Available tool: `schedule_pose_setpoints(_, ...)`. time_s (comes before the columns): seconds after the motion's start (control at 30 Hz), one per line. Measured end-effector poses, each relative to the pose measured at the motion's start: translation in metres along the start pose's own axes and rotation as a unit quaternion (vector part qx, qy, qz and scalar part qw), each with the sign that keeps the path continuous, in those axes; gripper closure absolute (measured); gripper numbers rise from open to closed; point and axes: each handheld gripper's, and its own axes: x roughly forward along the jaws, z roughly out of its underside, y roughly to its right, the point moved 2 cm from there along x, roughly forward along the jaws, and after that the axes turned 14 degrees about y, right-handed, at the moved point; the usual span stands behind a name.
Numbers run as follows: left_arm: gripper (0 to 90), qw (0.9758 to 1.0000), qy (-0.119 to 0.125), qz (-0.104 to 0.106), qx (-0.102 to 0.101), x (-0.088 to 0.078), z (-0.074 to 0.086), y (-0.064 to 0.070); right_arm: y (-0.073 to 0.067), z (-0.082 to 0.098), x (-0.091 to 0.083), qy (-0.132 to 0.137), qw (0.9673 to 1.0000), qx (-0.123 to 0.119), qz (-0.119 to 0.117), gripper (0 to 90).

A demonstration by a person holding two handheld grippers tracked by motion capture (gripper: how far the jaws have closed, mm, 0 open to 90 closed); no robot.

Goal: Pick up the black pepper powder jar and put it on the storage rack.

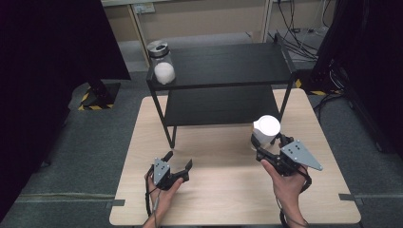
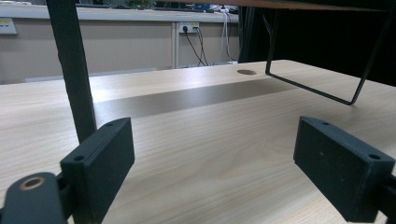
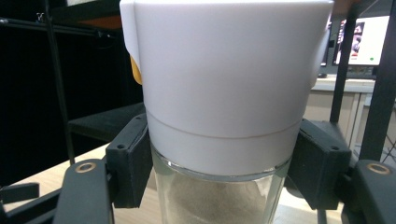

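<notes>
A glass jar (image 1: 266, 128) with a white lid is lifted just off the wooden table (image 1: 223, 199), right of centre, in front of the black shelf rack (image 1: 223, 61). My right gripper (image 1: 271, 145) is shut on it. In the right gripper view the pads (image 3: 133, 161) press the jar (image 3: 224, 84) just under its lid, and pale sandy powder shows through the glass below. My left gripper (image 1: 178, 160) rests low over the table at front left, open with nothing between its fingers (image 2: 102, 163). A second jar (image 1: 161, 66) with a grey lid and white contents stands on the rack's top left corner.
The rack stands on the far half of the table, with a lower shelf (image 1: 218, 104) under the top one. One of its thin black legs (image 2: 72, 70) rises close ahead of my left gripper (image 2: 222, 168). Grey floor and cables surround the table.
</notes>
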Motion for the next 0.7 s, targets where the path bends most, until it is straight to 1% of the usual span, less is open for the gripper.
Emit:
schedule_pose_setpoints(0.2, 11.9, 1.0, 0.0, 0.0, 0.0, 0.0, 0.0, 0.0, 0.0, -0.011, 0.008, 0.01, 0.9999, -0.007, 0.006, 30.9)
schedule_pose_setpoints(0.43, 12.0, 1.0, 0.0, 0.0, 0.0, 0.0, 0.0, 0.0, 0.0, -0.025, 0.017, 0.015, 0.9997, -0.017, 0.011, 30.9)
schedule_pose_setpoints(0.7, 11.9, 1.0, 0.0, 0.0, 0.0, 0.0, 0.0, 0.0, -0.002, -0.036, 0.026, 0.03, 0.9992, -0.018, 0.018, 30.9)
